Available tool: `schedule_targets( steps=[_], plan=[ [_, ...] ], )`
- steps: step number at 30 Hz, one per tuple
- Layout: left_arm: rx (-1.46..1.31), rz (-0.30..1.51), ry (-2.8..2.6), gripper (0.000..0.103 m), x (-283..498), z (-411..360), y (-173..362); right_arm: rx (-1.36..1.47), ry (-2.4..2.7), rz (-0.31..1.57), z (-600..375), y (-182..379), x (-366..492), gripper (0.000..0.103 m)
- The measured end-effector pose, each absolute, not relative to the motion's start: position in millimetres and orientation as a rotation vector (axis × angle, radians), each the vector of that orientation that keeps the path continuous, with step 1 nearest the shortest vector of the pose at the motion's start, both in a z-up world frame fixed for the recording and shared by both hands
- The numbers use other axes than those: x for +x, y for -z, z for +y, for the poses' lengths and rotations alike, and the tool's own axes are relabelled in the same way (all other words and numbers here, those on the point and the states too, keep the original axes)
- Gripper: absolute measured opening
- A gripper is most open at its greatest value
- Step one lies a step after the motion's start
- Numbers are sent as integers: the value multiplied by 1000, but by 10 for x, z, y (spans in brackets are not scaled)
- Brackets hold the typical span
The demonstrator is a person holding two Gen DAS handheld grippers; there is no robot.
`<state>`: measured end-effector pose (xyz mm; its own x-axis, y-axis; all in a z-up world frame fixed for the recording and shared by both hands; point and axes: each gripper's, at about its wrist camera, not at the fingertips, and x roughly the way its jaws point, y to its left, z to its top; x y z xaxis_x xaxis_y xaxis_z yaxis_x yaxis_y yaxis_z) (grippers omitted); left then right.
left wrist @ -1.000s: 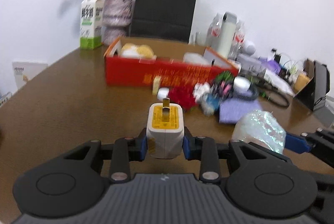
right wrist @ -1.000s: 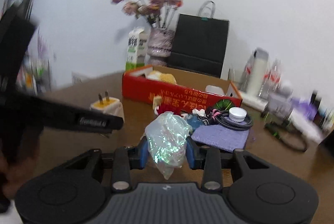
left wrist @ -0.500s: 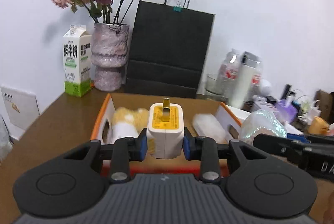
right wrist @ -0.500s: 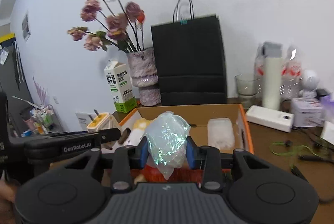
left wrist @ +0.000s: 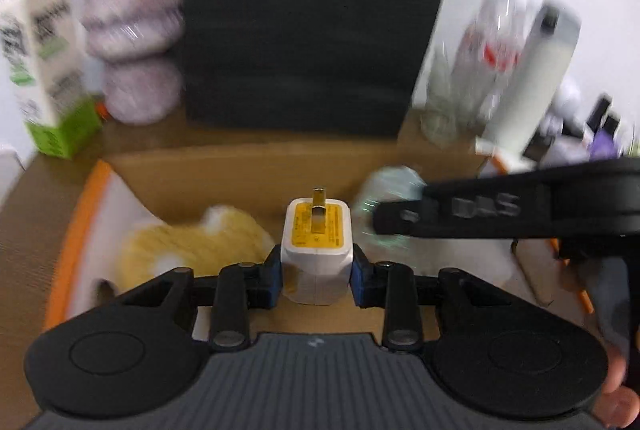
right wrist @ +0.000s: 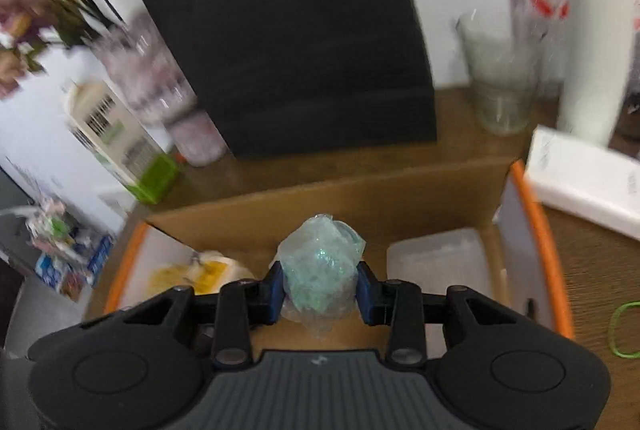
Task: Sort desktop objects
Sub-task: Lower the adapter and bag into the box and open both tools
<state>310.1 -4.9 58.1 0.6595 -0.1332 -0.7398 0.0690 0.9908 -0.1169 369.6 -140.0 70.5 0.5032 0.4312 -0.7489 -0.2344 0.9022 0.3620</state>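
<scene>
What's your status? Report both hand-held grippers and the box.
Left hand-held gripper shut on charger. Right hand-held gripper shut on plastic bag. Both over open box; yellow plush inside.

Box middle seems free between yellow toy and white pack.

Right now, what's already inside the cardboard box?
Inside the cardboard box lie a yellow plush item on the left and a white translucent pack on the right. Its middle floor is hidden behind the held charger and crinkly bag.
</scene>
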Motion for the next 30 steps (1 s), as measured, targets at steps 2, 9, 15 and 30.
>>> schedule_targets(
  steps=[2, 9, 15, 30],
  plan=[
    [-75, 896, 87, 39, 3205, -90, -472, 188, -374, 984, -1324, -563, 3771, 41],
    [59, 799, 65, 91, 3002, -129, -716, 226, -365, 938, -1417, -651, 3707, 71],
    [13, 698, 9, 97, 2420, -14, -976, 230, -359, 808, -1798, -1147, 3274, 85],
    [0, 587, 56, 103, 190, -336, -616, 63, -310, 624, -2196, -944, 712, 93]
  ],
)
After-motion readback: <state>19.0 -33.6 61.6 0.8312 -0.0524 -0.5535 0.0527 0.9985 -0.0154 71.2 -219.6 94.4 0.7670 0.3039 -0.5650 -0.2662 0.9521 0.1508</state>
